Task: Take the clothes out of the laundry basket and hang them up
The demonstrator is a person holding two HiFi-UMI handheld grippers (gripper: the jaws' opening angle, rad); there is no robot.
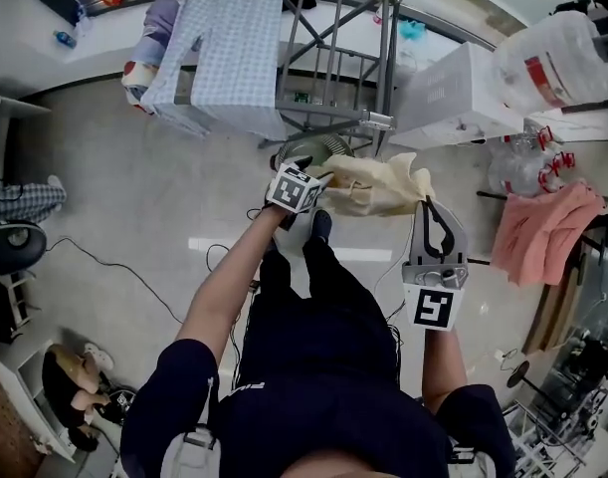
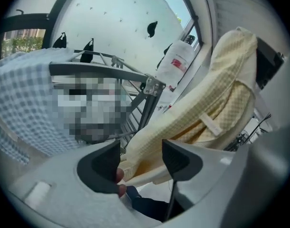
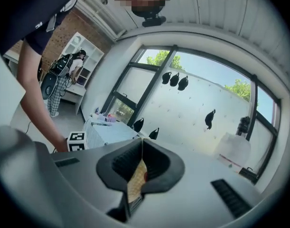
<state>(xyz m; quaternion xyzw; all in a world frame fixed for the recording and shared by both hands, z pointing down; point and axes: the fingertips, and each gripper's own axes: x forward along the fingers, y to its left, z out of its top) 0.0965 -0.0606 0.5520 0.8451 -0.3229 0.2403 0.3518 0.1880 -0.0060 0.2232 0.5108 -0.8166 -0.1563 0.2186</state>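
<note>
No lettering is legible in any view: the red-and-white label (image 1: 540, 74) on the water jug (image 1: 567, 43) and the small white tag (image 2: 212, 125) sewn into the yellow waffle-weave garment (image 2: 201, 99) are too blurred to read.

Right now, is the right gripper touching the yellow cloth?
Touching. The right gripper view shows the right gripper with its jaws closed on a fold of the yellow cloth.

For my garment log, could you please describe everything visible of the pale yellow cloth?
The pale yellow cloth looks like waffle-weave fabric with a white label. It hangs bunched in the air near the drying rack, one edge pinched in the shut right gripper, its other end between the spread fingers of the left gripper.
</note>
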